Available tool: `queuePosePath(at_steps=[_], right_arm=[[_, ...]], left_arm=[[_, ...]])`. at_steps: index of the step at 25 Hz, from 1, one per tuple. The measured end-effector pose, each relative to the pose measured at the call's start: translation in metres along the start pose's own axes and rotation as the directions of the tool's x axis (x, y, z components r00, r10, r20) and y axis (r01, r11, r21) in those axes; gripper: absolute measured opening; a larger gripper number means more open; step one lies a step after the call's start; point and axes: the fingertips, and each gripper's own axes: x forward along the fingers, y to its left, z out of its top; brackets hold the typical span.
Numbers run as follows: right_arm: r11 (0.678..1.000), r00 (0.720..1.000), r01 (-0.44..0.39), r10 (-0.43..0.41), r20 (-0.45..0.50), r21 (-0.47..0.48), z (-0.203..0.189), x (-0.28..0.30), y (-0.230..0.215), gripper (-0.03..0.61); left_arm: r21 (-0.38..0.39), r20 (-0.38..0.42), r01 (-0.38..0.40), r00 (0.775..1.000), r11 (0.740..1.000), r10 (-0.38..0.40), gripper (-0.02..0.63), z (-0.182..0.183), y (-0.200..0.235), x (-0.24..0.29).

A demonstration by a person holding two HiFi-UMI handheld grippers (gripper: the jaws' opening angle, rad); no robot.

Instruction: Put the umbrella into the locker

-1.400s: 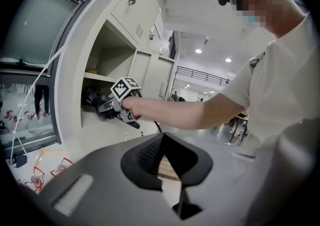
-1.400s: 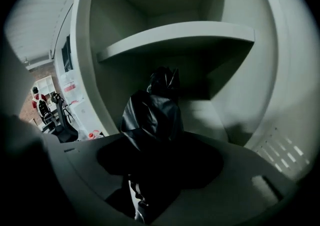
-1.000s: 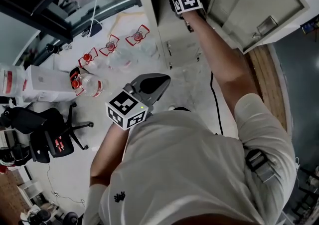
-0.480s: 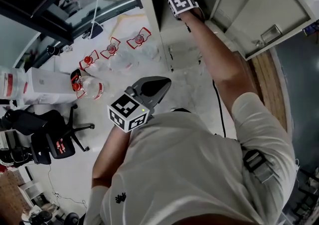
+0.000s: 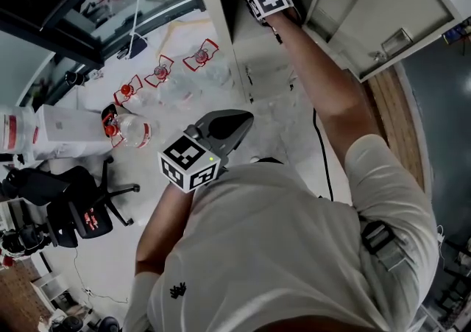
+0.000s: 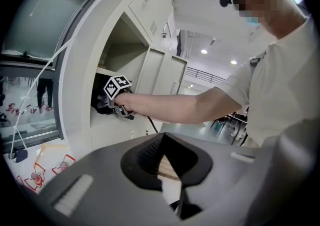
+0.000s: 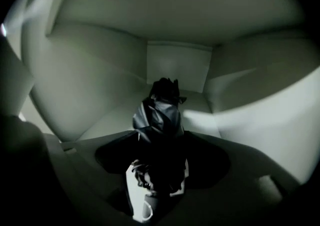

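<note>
While the umbrella lies on the locker floor, the right tool opens around it.

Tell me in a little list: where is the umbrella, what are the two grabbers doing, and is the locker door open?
umbrella: black and folded, lying on the locker's floor
locker: pale compartment, nothing else seen inside
locker door: swung open
right gripper: reached into the locker, jaws opening with the umbrella between them
left gripper: outside the locker, jaws together, holding nothing
job: umbrella is in, door not yet shut
</note>
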Motion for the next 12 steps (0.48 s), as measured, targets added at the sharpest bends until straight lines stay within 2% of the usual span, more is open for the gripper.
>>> queuePosePath(at_steps=[4,8,12], right_arm=[[1.0,0.999,-0.015,0.015,0.034,0.0,-0.001,-0.019,0.003,0.261],[1.0,0.994,0.005,-0.003,0.105,-0.015,0.001,-0.04,0.0,0.261],[1.0,0.991,0.017,-0.016,0.13,-0.005,-0.003,-0.067,0.006,0.259]], left_arm=[[-0.009,0.009,0.017,1.0,1.0,-0.017,0.055,0.001,-0.003,-0.003],[-0.006,0.013,0.044,0.999,0.999,-0.044,0.055,-0.002,-0.009,-0.007],[-0.01,0.023,0.071,0.997,0.997,-0.071,0.055,-0.004,-0.017,-0.015]])
